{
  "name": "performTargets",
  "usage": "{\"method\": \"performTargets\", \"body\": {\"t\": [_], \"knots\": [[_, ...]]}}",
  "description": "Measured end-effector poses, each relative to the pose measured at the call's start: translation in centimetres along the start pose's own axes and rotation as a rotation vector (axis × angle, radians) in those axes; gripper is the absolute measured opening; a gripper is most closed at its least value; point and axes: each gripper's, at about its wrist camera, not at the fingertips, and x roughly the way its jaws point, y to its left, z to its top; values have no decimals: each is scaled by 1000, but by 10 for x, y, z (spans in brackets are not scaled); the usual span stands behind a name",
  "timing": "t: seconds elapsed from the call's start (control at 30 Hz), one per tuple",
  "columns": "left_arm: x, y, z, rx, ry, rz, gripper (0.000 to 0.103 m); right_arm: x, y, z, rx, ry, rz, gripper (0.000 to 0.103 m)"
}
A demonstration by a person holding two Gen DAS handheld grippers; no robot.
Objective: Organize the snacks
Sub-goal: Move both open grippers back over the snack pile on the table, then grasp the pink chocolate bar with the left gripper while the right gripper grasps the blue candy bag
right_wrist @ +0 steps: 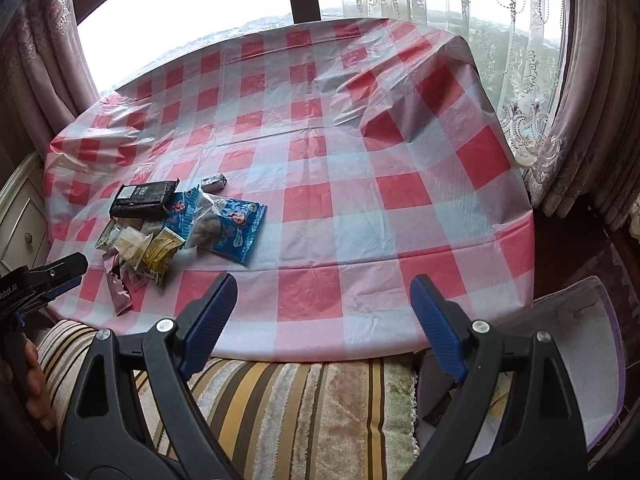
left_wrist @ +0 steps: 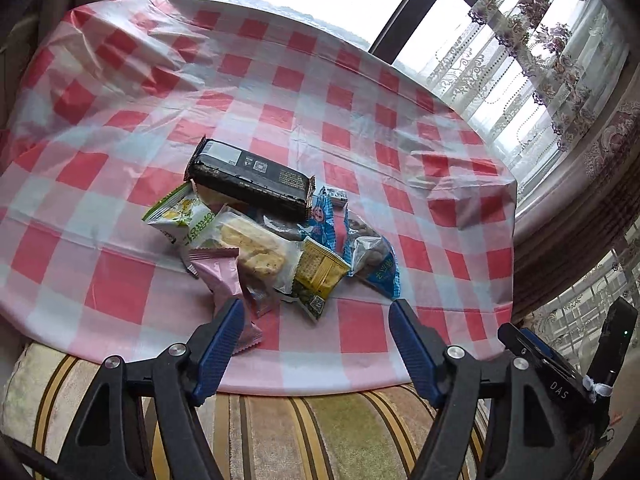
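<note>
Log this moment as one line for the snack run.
left gripper: open, empty, near pink packet | right gripper: open, empty, over checkered tablecloth | snack pile: unsorted

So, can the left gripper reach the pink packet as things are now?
Probably yes. The left gripper is open and the pink packet lies at the pile's near edge, next to one finger, with nothing on top of its near end.

Both grippers, left (left_wrist: pixel 316 312) and right (right_wrist: pixel 322 286), have black frames, ribbed blue pads, silver screws.
</note>
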Motion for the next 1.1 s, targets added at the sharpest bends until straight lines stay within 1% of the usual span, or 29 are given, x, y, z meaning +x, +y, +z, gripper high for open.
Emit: {"method": "performTargets", "body": {"t": [0.13,0.17,0.23,0.37,0.63,0.7,0.8,0.87,1.0,1.1], "knots": [[9,24,2,-74,42,16,67,12,18,6,-53,19,34,90],[11,29,3,-90,51,21,64,16,21,8,-52,27,45,90],[16,38,4,-118,71,20,62,24,26,11,-50,42,61,90],[28,50,7,-152,105,24,54,39,37,18,-41,64,85,90],[46,61,12,-161,148,45,50,69,62,35,-28,84,95,90],[49,62,12,-164,159,46,48,77,68,39,-17,90,96,90],[53,63,11,-166,171,49,44,93,77,44,-23,110,73,90],[57,65,10,-168,180,50,40,103,80,47,-13,128,80,90],[58,64,11,-156,177,53,38,123,90,51,-25,159,72,90],[59,64,12,-153,174,54,34,136,96,52,-38,179,63,90]]}}
